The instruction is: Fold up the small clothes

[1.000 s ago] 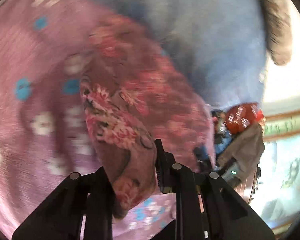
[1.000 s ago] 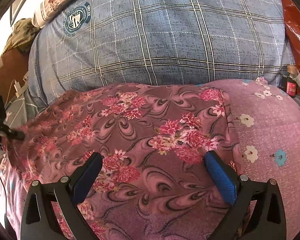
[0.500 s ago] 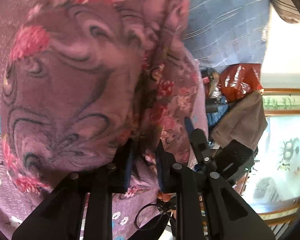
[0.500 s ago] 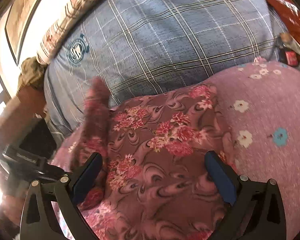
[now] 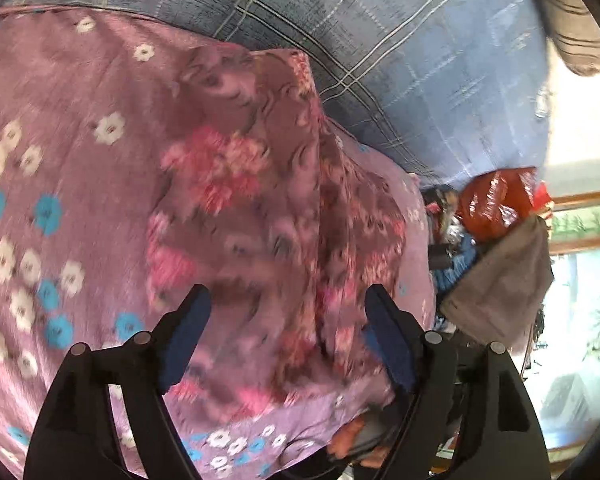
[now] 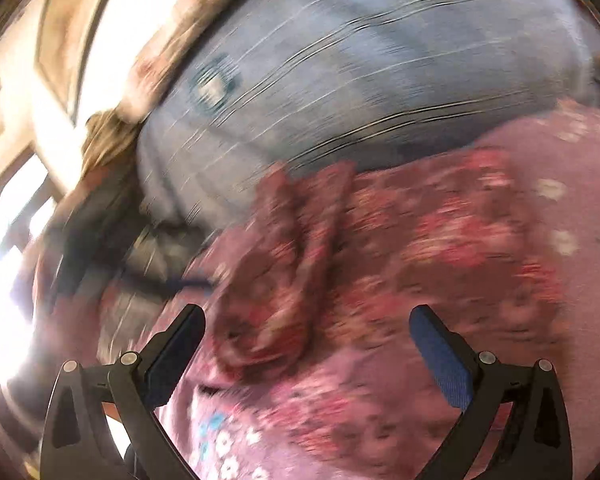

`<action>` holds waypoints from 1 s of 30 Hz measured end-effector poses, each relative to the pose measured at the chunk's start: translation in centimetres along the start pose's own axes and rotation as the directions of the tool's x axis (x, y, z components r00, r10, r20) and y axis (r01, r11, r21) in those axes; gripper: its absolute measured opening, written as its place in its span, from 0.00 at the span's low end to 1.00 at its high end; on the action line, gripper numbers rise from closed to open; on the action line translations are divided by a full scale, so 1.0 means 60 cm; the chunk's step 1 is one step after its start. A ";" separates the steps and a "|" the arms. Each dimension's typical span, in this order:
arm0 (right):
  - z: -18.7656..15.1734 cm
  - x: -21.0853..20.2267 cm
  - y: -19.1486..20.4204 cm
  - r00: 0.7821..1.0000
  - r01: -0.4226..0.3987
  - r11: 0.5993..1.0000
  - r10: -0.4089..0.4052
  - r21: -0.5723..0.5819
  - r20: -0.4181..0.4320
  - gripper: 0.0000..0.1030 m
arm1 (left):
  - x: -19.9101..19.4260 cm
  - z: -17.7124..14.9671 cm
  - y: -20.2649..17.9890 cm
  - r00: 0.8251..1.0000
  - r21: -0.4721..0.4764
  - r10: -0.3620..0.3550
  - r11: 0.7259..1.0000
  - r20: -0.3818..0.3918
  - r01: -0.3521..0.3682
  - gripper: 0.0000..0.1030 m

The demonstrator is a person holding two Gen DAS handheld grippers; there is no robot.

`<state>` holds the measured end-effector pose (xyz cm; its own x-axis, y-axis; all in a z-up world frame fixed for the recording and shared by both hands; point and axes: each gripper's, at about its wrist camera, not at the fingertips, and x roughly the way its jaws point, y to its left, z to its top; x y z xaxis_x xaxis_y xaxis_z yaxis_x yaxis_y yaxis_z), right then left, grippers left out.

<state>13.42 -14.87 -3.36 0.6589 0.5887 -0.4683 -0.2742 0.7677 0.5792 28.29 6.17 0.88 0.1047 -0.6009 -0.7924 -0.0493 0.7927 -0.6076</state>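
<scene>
Nearest in the left wrist view, the left gripper (image 5: pixel 286 326) has its jaws opening, well apart, with the one small garment, a maroon cloth printed with pink flowers (image 5: pixel 260 200), lying beneath and between them but not pinched. In the right wrist view, badly blurred, the right gripper (image 6: pixel 306 344) holds its jaws wide with nothing clamped; a rolled or doubled edge of the same garment (image 6: pixel 284 272) lies just ahead of them. The garment rests on a mauve bedspread dotted with white and blue flowers (image 5: pixel 52 160), one folded flap seemingly laid over its body. This looks like the release after a fold; the next move probably calls for smoothing the flap or taking a fresh edge for a second fold. Farther off lie one blue checked quilt (image 5: pixel 400 60) and one shiny red bag (image 5: pixel 496 208).
</scene>
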 end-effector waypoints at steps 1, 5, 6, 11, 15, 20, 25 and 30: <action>-0.003 0.012 0.012 1.000 -0.005 1.000 0.004 -0.022 -0.028 1.00 | 0.009 0.009 -0.010 1.000 0.004 0.026 1.000 -0.011 -0.026 0.77; -0.010 0.054 0.045 0.996 -0.012 0.995 0.004 -0.095 -0.087 1.00 | 0.068 0.031 -0.071 0.976 0.080 0.208 0.976 -0.056 -0.204 0.77; -0.012 0.060 0.050 0.996 -0.017 0.994 0.007 -0.104 -0.090 1.00 | 0.083 0.036 -0.084 0.961 0.109 0.271 0.958 -0.059 -0.264 0.77; -0.028 0.080 0.056 0.996 0.010 0.992 -0.022 -0.124 -0.089 0.87 | 0.148 0.046 -0.118 0.882 0.178 0.466 0.876 -0.068 -0.449 0.77; -0.041 0.080 0.048 0.998 0.024 0.994 -0.031 -0.110 -0.061 0.49 | 0.173 0.048 -0.112 0.849 0.168 0.525 0.844 -0.058 -0.510 0.64; -0.038 0.054 0.012 0.999 -0.044 0.999 0.044 -0.004 -0.004 0.13 | 0.123 0.024 -0.083 0.899 0.136 0.437 0.890 0.013 -0.434 0.09; -0.029 -0.031 0.011 0.989 -0.115 0.993 0.113 0.021 0.094 0.13 | 0.093 -0.029 -0.106 0.970 0.133 0.245 0.961 -0.006 -0.242 0.09; -0.061 -0.142 -0.022 0.981 -0.069 0.996 0.056 0.063 0.186 0.12 | 0.153 -0.081 -0.181 0.989 0.241 0.131 0.964 -0.062 -0.113 0.12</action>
<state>5.61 -19.97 -2.57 0.7615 0.5732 -0.3025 -0.2740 0.7077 0.6512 24.96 -8.43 -0.07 0.0354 -0.4971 -0.8670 0.1796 0.8566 -0.4838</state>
